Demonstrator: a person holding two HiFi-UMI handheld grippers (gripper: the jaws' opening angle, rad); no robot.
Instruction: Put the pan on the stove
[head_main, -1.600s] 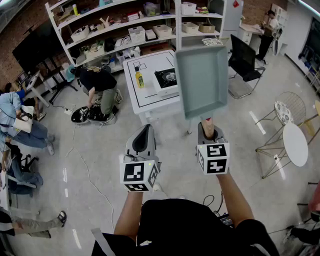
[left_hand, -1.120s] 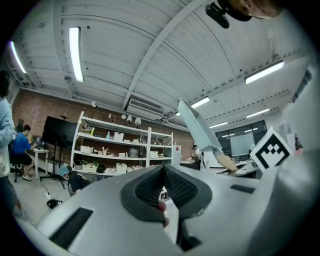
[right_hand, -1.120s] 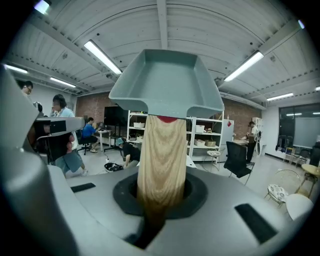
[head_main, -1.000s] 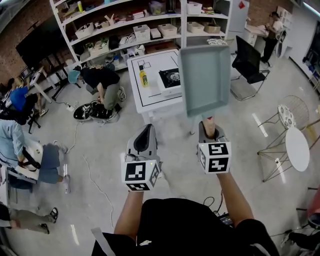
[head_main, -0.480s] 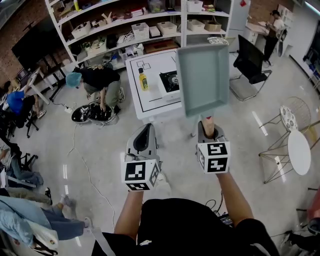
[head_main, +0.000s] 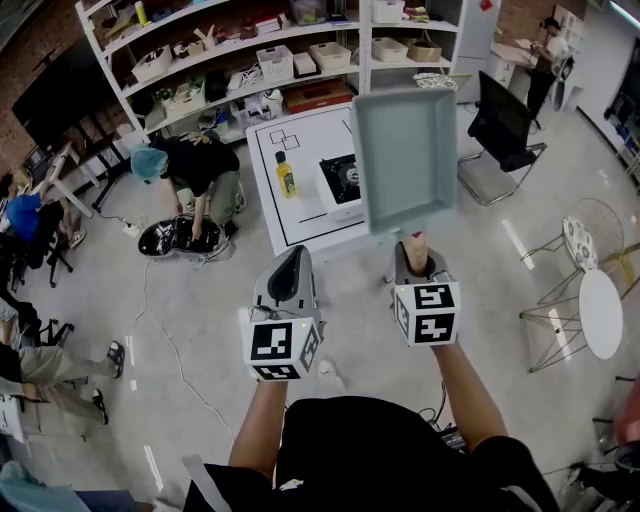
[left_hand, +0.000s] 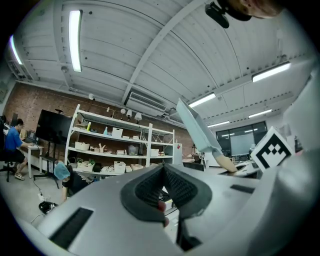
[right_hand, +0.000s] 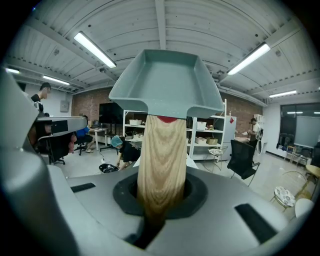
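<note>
A grey-blue rectangular pan (head_main: 405, 160) with a wooden handle (right_hand: 161, 160) is held up in the air in front of me, its open side facing me in the head view. My right gripper (head_main: 417, 262) is shut on that handle, and the pan (right_hand: 165, 85) rises straight above the jaws. The left gripper (head_main: 290, 275) is level with it to the left, shut and holding nothing. In the left gripper view the pan (left_hand: 197, 130) shows edge-on to the right. A black stove (head_main: 343, 178) sits on a white table (head_main: 300, 215) ahead, partly hidden behind the pan.
A yellow bottle (head_main: 287, 178) stands on the table left of the stove. A person (head_main: 195, 165) crouches on the floor left of the table. Shelves (head_main: 250, 60) line the far wall. A black chair (head_main: 500, 130) and a round white table (head_main: 600, 315) stand to the right.
The white table with the stove has drawn slightly nearer and lower in the head view. The pan stays gripped in the right gripper, and both grippers keep their places.
</note>
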